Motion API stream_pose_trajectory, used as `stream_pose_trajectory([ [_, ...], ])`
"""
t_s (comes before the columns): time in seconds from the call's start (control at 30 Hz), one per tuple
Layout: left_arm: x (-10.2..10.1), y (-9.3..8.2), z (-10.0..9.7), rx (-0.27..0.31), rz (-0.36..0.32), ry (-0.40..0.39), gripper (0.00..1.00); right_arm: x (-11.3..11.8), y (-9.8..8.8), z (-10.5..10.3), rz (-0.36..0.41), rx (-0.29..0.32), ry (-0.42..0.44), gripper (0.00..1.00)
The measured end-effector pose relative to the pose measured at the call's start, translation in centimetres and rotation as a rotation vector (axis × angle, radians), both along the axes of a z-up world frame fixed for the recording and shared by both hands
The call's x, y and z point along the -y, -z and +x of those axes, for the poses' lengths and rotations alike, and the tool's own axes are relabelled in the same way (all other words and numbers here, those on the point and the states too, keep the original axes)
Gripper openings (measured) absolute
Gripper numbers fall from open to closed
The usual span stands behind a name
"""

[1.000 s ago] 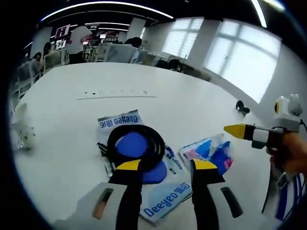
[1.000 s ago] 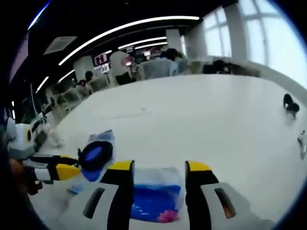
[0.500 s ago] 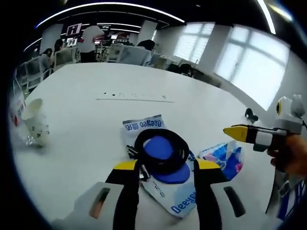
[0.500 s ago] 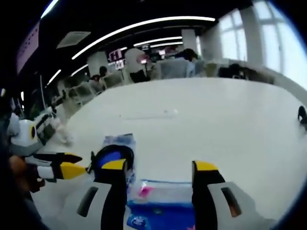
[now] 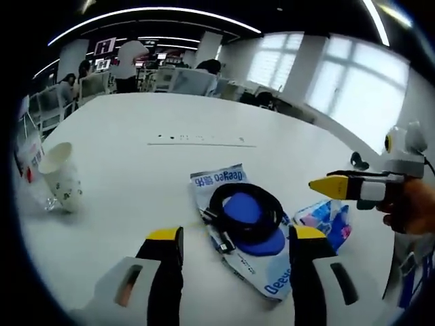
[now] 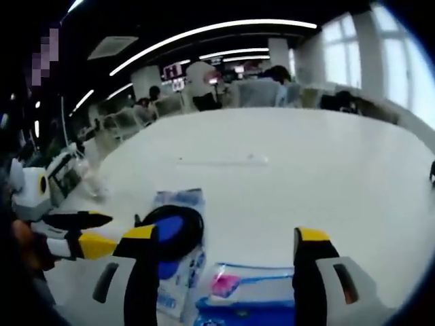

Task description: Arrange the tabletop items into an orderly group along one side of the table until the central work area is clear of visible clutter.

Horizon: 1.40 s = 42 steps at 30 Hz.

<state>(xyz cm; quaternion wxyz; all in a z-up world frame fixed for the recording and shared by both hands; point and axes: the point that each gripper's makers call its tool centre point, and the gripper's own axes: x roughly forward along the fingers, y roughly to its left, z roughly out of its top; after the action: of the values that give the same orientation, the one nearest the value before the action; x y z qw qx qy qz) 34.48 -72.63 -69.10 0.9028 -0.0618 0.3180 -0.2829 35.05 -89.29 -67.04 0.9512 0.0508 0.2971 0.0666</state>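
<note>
Risk lies in the stack: a coiled black cable (image 5: 246, 212) rests on a blue disc atop a white wipes packet printed in blue (image 5: 234, 224), so gripping the packet alone would likely spill coil and disc across the white table (image 5: 136, 163); a paper cup (image 5: 60, 176) stands well apart and could tip if brushed. Left gripper (image 5: 234, 248) hovers near the packet, jaws wide, holding nothing; right gripper (image 6: 224, 248) likewise spread and empty over a blue-and-pink pouch (image 6: 255, 295), angled downward.
</note>
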Motion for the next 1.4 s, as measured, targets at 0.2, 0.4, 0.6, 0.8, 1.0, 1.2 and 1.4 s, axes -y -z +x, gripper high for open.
stream_pose_trajectory([
  [0.2, -0.4, 0.7, 0.0, -0.012, 0.005, 0.0, 0.7, -1.2, 0.9, 1.1, -0.031, -0.031, -0.051, 0.86],
  [0.4, -0.3, 1.1, 0.1, -0.014, 0.012, 0.016, 0.77, -2.5, 1.9, 2.4, -0.073, -0.062, -0.114, 0.89],
  [0.6, -0.3, 1.5, 0.6, -0.006, 0.026, 0.022, 0.83, -3.0, 2.9, 3.7, -0.089, -0.089, -0.126, 0.87],
  [0.8, -0.6, 2.1, 1.7, -0.006, 0.037, 0.001, 0.81, -3.1, 3.6, 4.8, -0.134, -0.109, -0.144, 0.82],
  [1.0, -0.1, 2.8, 2.5, -0.011, 0.057, 0.007, 0.79, -3.9, 4.4, 5.8, -0.166, -0.127, -0.18, 0.76],
  [1.2, 0.4, 2.8, 3.0, 0.007, 0.071, 0.009, 0.7, -4.3, 4.9, 6.3, -0.175, -0.136, -0.185, 0.7],
  [1.4, 0.8, 3.5, 3.4, -0.009, 0.075, 0.003, 0.66, -4.7, 5.4, 6.3, -0.193, -0.151, -0.199, 0.61],
])
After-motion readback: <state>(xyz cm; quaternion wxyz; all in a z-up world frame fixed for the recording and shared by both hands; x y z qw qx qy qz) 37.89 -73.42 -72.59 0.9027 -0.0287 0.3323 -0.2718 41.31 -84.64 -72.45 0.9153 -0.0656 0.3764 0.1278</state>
